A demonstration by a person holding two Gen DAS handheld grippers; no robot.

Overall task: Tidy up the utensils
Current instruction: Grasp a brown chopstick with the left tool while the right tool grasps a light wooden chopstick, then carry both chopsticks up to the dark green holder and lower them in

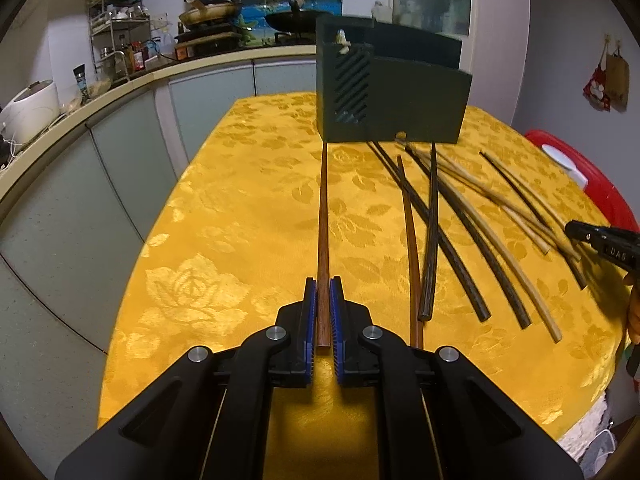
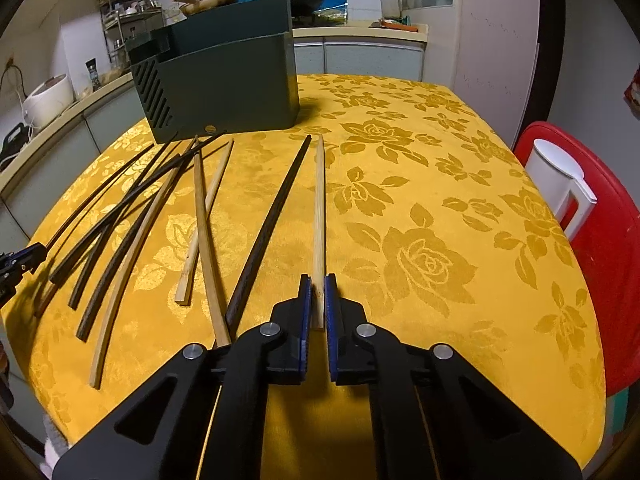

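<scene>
Item 1: left gripper point(image 1: 323, 280), jaws closed on the near end of a reddish-brown chopstick point(image 1: 323, 216). The stick runs straight ahead from the blue pads towards the holder; its far tip lies close to the holder's base, contact not clear.

Item 2: right gripper point(image 2: 318, 278), jaws closed on the near end of a pale chopstick point(image 2: 319, 208). The stick points away across the cloth, with a black chopstick point(image 2: 276, 216) just beside it on the left, angled and converging towards the far tips.

Item 3: dark green holder point(image 2: 224, 80), upright at the far side of the counter point(image 2: 440, 200), slotted vents on one side wall. Several compartments, contents not readable except one small pale object at the rim in the left wrist view.

Item 4: loose chopsticks point(image 1: 472, 216), a mixed pile of dark and pale sticks, some crossing one another, lying on the counter in front of the holder, between the two grippers.

Item 5: counter cover, yellow cloth with a rose pattern.

Item 6: red chair point(image 2: 600, 240) at the right edge of the counter, with a white jug point(image 2: 556, 176) on it
</scene>
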